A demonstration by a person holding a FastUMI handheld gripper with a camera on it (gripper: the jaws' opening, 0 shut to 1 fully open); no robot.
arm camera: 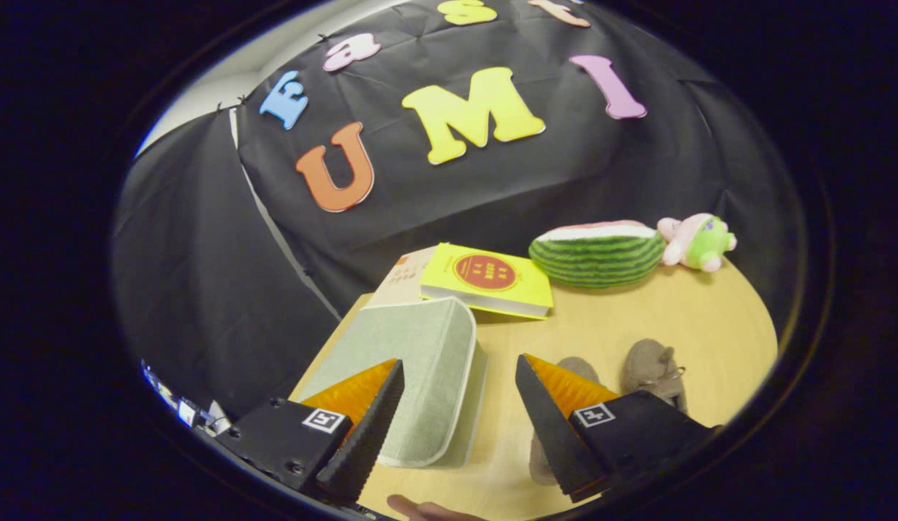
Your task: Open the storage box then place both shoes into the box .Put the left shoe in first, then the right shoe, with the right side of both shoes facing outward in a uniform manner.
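Observation:
A pale green fabric storage box (420, 362) with its lid down sits on the wooden table (622, 325), partly between my fingers and just ahead of the left one. My gripper (459, 376) is open and holds nothing, hovering above the box's right edge. Two grey-brown shoes lie to the right of the box: one (575, 367) is mostly hidden behind my right finger, the other (651, 369) lies just beyond that finger, with a small lace bow showing.
A yellow book (488, 278) lies on another book (401, 278) behind the box. A watermelon-slice plush (597, 253) and a small pink and green plush toy (698, 242) sit at the table's far side. A fingertip (420, 509) shows below my fingers.

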